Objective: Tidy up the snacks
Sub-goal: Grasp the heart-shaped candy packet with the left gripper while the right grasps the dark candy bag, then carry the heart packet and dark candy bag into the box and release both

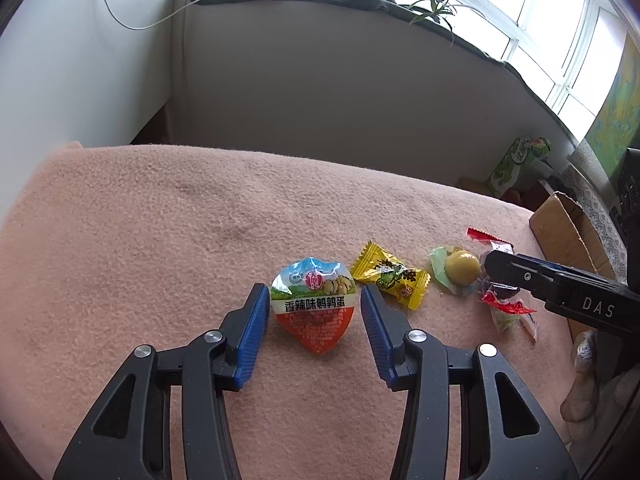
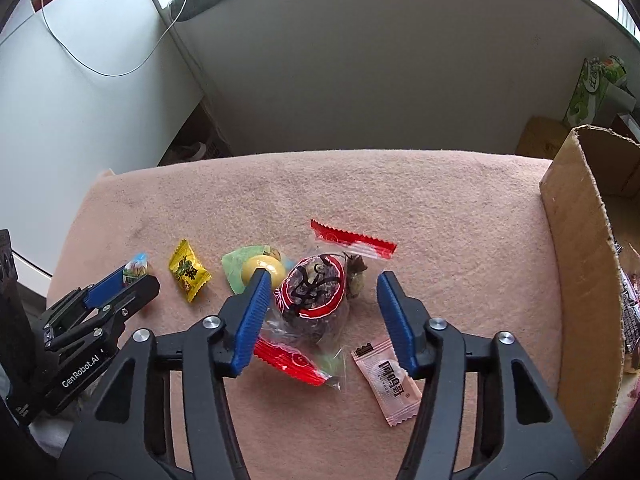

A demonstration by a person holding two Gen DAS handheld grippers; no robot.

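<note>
While the pink fleece-covered counter (image 2: 440, 208) carries the snacks in a loose row beside the brown cardboard box (image 2: 576, 248), each hand-held gripper straddles one. The right hand-held gripper (image 2: 322, 300) stands partly open around the clear red-ended plum packet (image 2: 316, 292), its left pad almost against it; closing could snag the neighbouring green jelly cup (image 2: 256, 266). The left hand-held gripper (image 1: 314, 312) gapes around the orange quail-egg pack (image 1: 314, 312), holding nothing.

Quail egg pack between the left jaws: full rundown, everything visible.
The quail egg pack is a small, rounded, glossy plastic pouch tapering to a point toward the camera. Its top is blue and green with pictured eggs, then a white band of Chinese text over an orange lower part. It looks sealed and lies flat on the pink blanket, between the left gripper pads, which stand just clear of it.
</note>
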